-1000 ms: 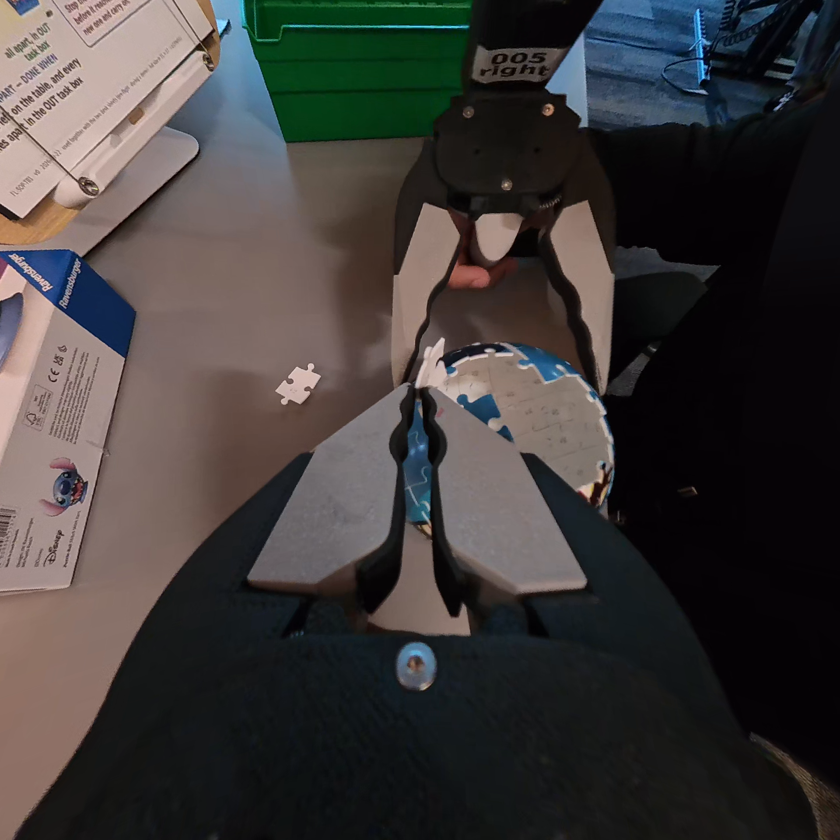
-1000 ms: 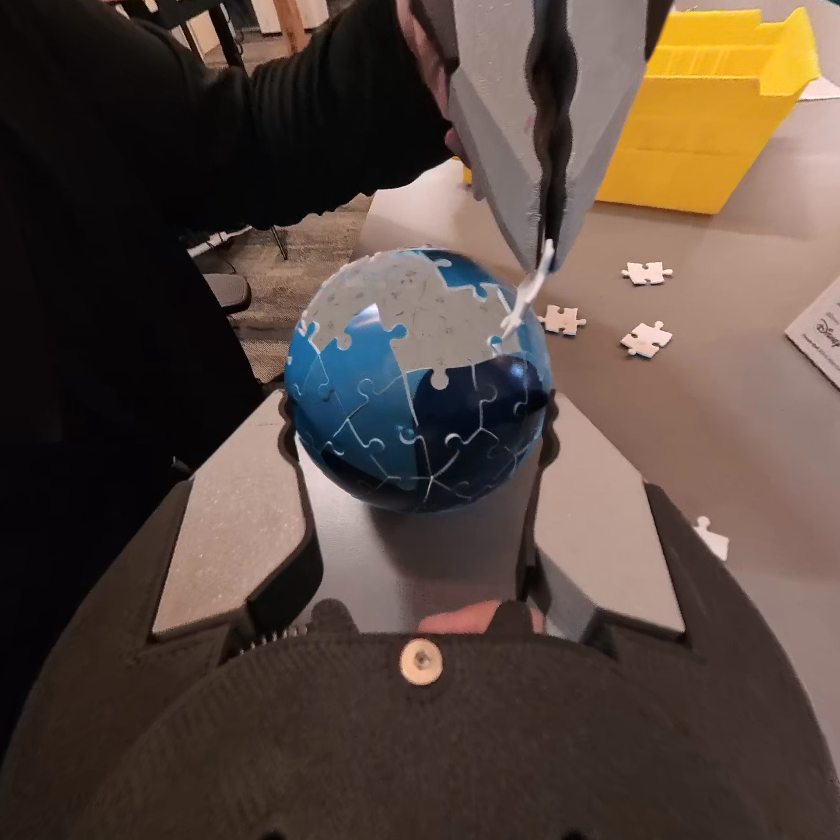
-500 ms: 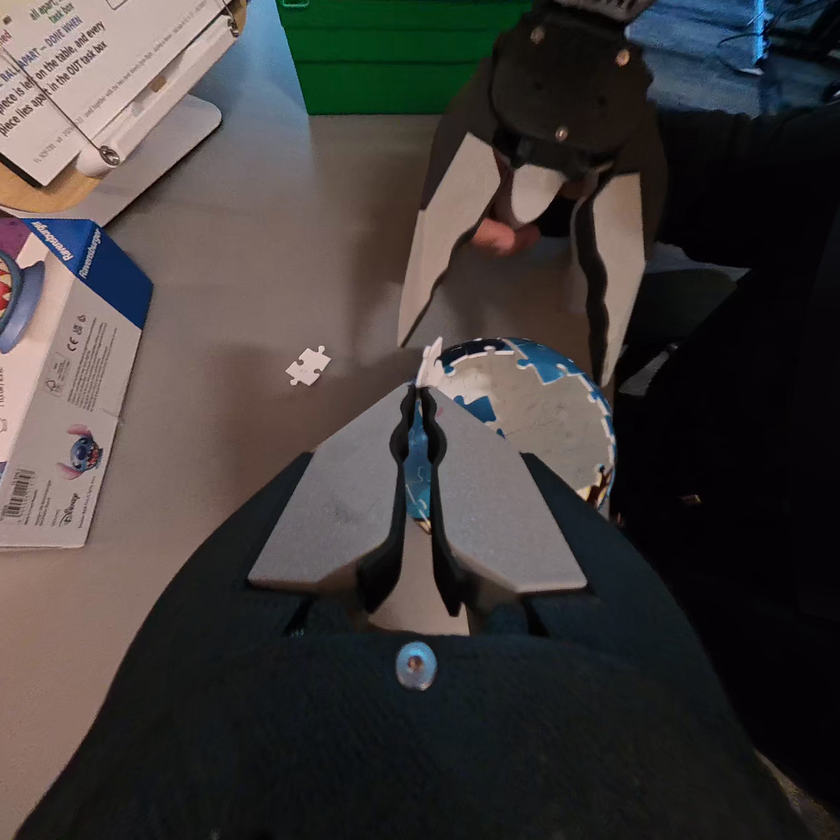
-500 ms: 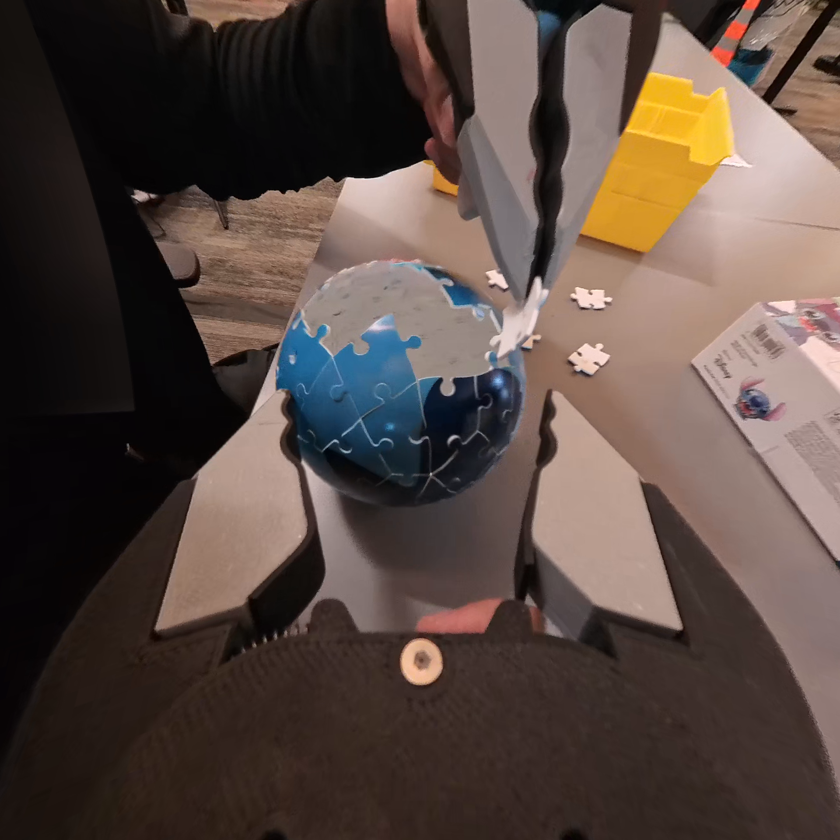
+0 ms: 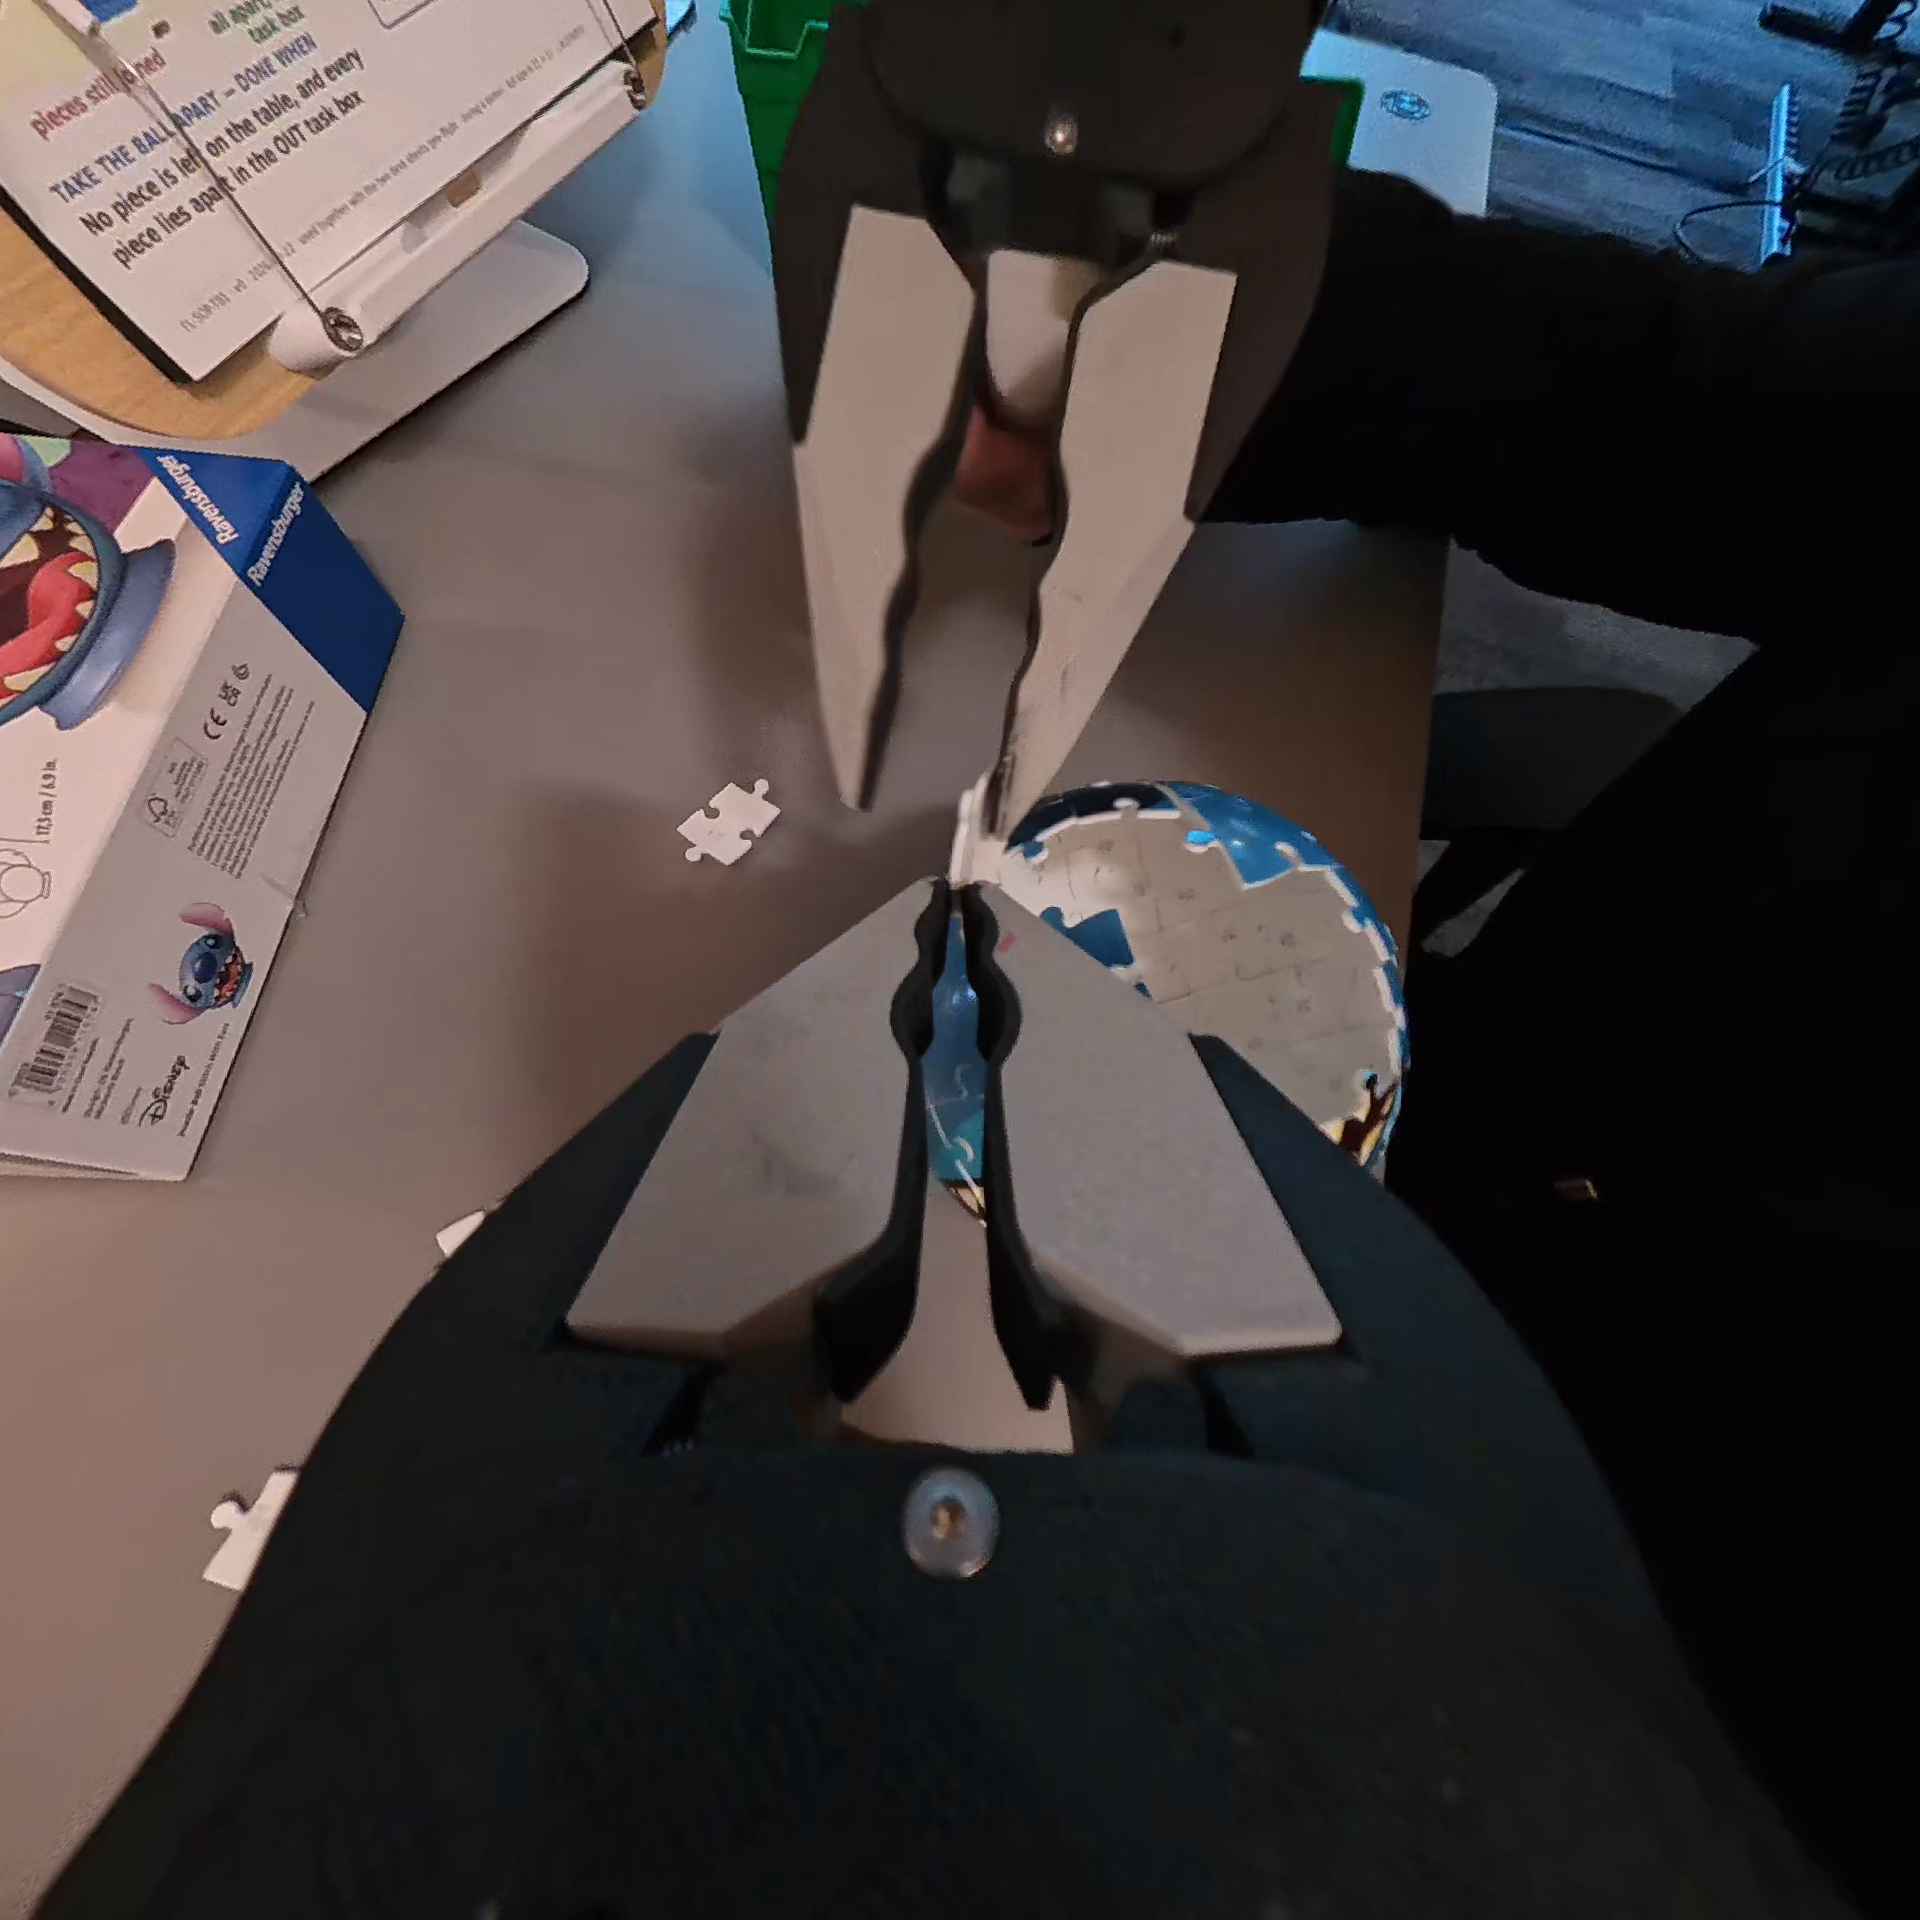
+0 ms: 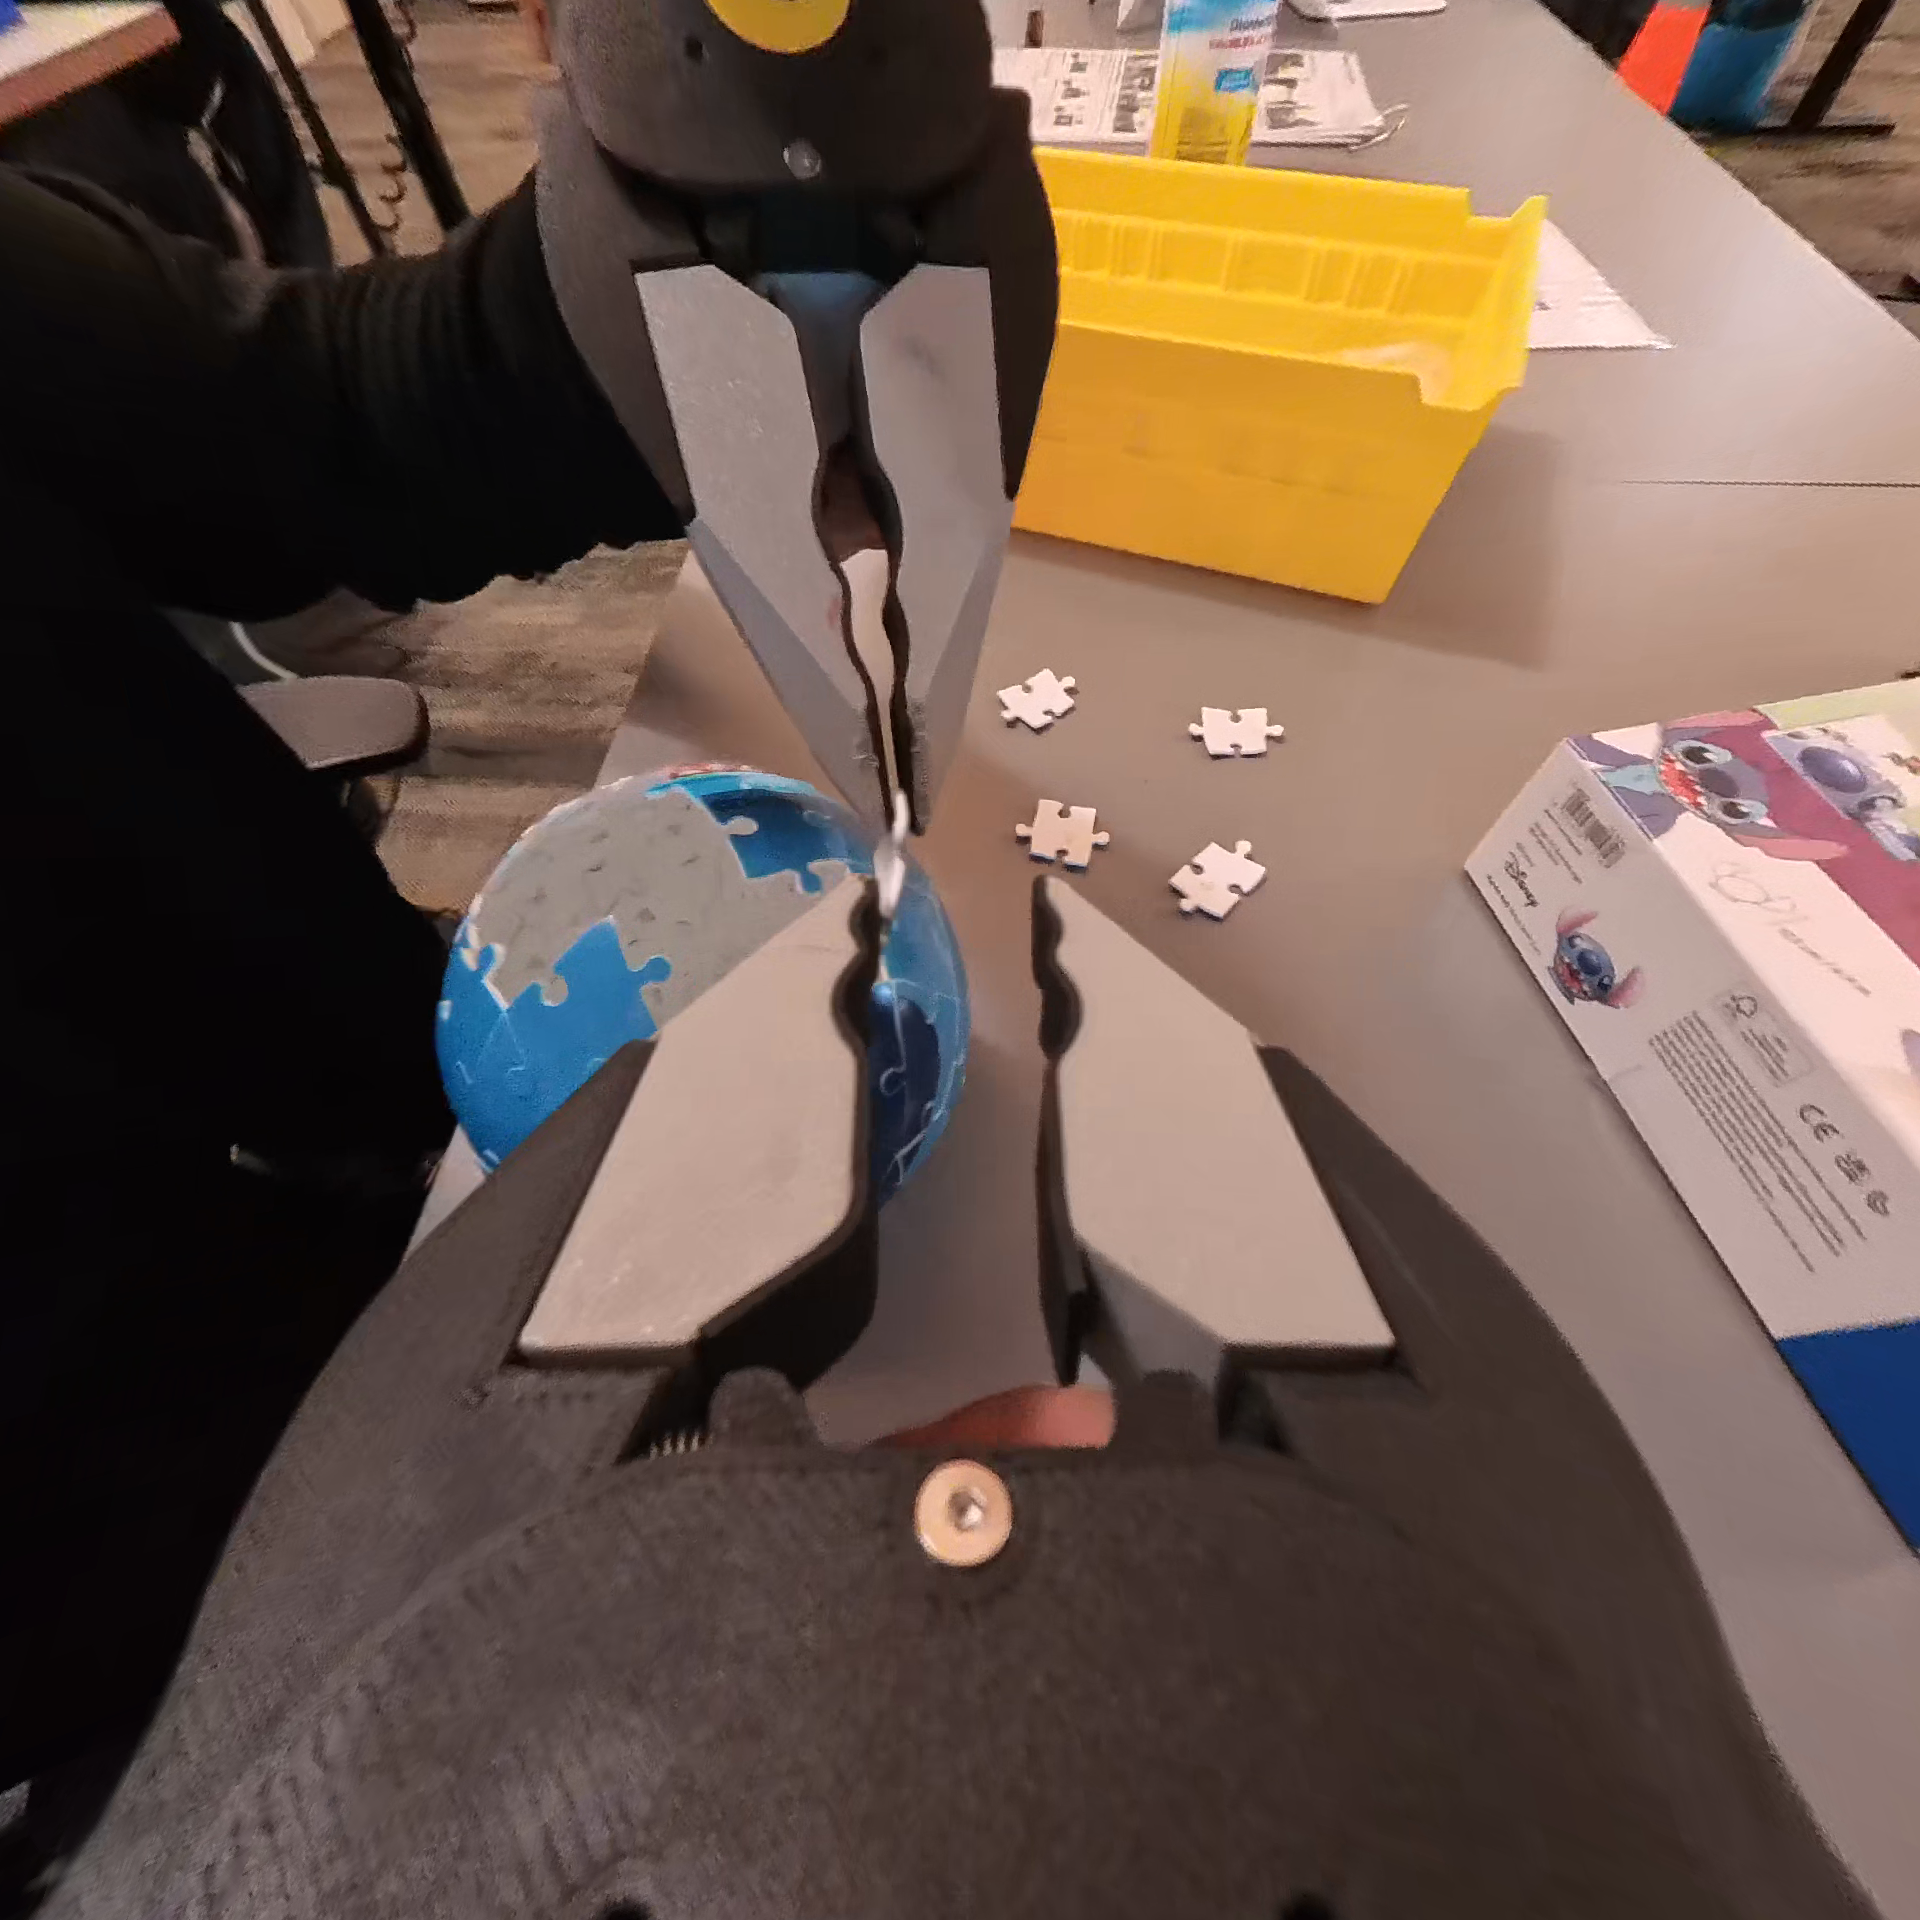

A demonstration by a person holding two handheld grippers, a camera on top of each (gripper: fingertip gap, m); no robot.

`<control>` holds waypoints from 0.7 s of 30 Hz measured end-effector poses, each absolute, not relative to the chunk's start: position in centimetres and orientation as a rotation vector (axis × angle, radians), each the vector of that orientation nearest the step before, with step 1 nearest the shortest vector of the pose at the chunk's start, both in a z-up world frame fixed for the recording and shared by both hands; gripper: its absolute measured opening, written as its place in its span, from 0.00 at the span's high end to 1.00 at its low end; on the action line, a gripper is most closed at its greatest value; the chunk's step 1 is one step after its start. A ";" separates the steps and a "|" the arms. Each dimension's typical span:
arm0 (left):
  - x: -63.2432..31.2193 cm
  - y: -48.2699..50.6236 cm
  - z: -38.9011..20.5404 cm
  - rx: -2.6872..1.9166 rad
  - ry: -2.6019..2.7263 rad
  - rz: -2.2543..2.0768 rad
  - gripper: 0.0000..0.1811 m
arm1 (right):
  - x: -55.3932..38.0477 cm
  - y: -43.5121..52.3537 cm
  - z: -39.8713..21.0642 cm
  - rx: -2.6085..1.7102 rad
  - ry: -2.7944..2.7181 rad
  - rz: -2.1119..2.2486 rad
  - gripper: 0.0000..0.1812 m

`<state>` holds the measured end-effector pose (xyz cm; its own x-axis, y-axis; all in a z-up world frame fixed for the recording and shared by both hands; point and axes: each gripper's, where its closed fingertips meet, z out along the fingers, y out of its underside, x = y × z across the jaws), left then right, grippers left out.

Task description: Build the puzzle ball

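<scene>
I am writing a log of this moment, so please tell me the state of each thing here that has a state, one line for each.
Left gripper: shut on a white puzzle piece.
Right gripper: open, one finger beside the held piece.
Puzzle ball: partly built, resting on the table.
Loose pieces: lying flat, white side up.
Puzzle box: lying on its side.
Yellow bin: upright, open top.

A grey table (image 6: 1558,582) stands over wood-look flooring (image 6: 488,644), with grey carpet (image 5: 1621,114) farther off.
</scene>
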<state>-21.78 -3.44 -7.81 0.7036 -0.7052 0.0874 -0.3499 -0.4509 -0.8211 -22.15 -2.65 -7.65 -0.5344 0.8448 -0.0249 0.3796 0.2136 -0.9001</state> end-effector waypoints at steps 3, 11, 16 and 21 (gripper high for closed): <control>-21.9 -3.6 -7.7 -2.067 0.783 -0.524 1.00 | -22.1 -3.7 -7.9 -1.067 -2.068 1.288 0.99; -22.2 -4.2 -6.1 -1.983 0.719 -0.380 0.94 | -21.9 -4.1 -6.0 -0.884 -1.963 1.234 1.00; -22.7 -7.4 -6.0 -1.936 0.662 -0.487 0.72 | -20.5 -3.3 -4.7 -0.663 -1.866 1.056 1.00; -22.7 -8.5 -6.2 -1.909 0.558 -0.588 0.73 | -20.2 -3.3 -4.4 -0.395 -1.778 0.759 1.00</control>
